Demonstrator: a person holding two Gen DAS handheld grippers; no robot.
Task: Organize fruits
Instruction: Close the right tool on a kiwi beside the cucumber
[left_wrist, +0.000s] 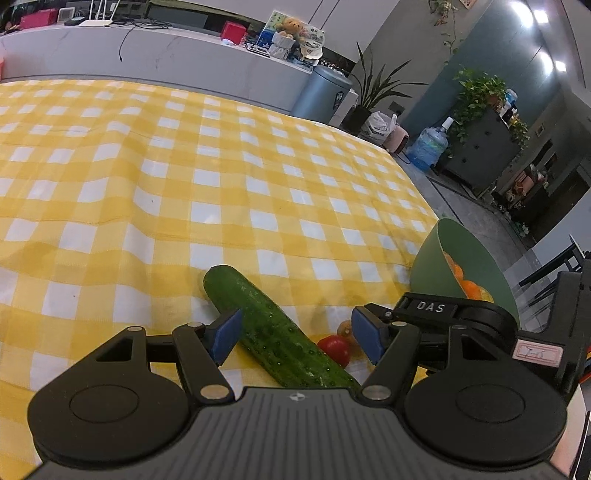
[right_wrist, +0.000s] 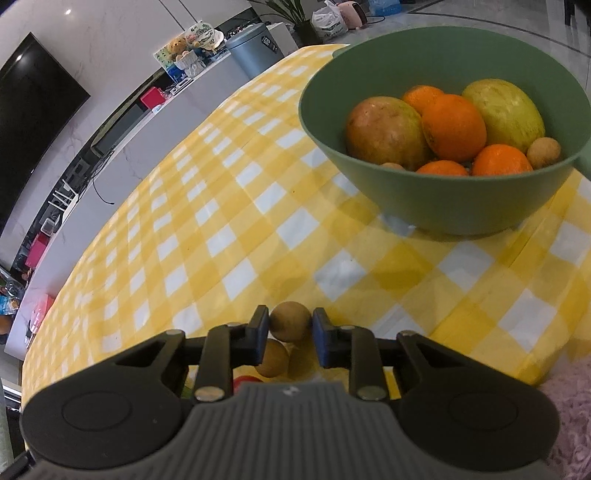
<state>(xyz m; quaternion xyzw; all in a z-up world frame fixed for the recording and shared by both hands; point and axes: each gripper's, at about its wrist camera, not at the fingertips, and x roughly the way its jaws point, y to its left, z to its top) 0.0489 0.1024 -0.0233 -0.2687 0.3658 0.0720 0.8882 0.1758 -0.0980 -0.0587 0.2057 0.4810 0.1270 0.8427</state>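
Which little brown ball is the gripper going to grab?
Find the green bowl on the yellow checked cloth, then look nearer the camera. Two small tan fruits lie there; it's the farther one, sitting between the right gripper jaws, not beneath them.

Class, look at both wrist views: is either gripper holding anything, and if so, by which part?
Nothing is held. The left gripper, jaws wide open, straddles the cucumber untouched. The right gripper brackets a small round brown fruit; a gap shows at one pad.
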